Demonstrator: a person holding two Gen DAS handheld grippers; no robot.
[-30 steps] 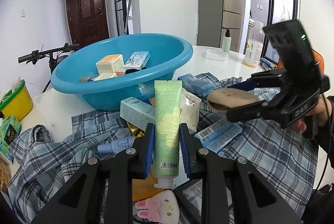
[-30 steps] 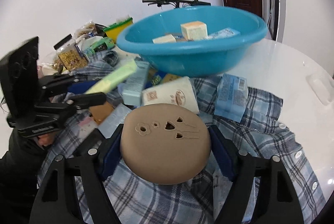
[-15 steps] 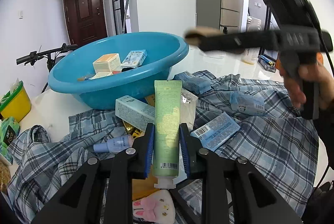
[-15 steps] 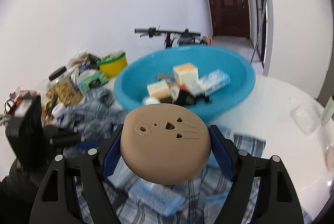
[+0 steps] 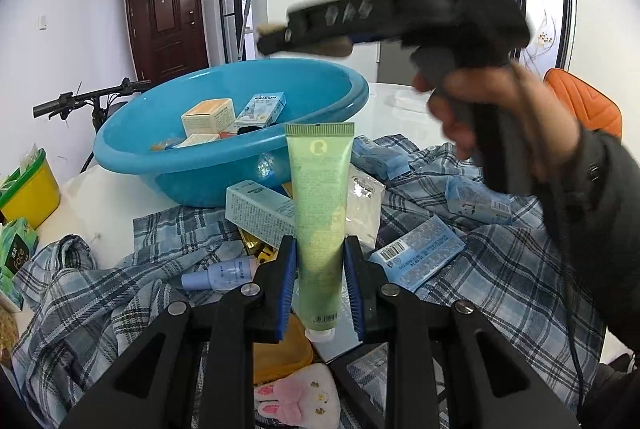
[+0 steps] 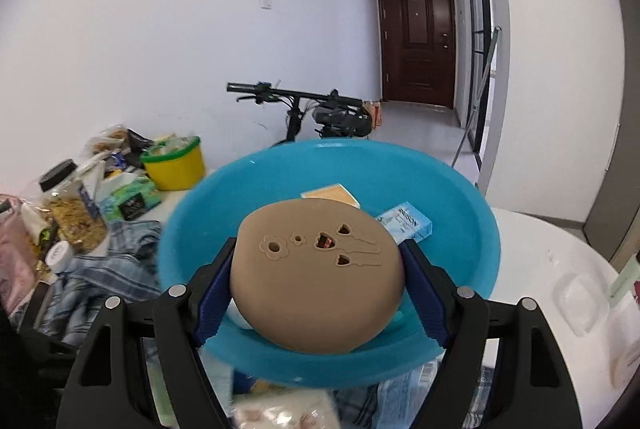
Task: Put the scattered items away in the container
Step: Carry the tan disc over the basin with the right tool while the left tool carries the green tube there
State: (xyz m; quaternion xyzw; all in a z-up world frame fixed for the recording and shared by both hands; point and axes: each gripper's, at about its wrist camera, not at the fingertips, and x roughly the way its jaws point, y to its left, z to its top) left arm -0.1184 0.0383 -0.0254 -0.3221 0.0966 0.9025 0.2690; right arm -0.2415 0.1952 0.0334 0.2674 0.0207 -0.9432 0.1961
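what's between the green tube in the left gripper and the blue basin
In the left wrist view, a pale teal carton lies on the plaid shirt between the green tube and the blue basin, leaning toward the basin's wall.

Left wrist view low over the cluttered bench, looking forward and slightly down toward the blue basin, right wrist view higher, close above that same basin (its rim fills the frame), facing the far door, both share basin and bicycle.
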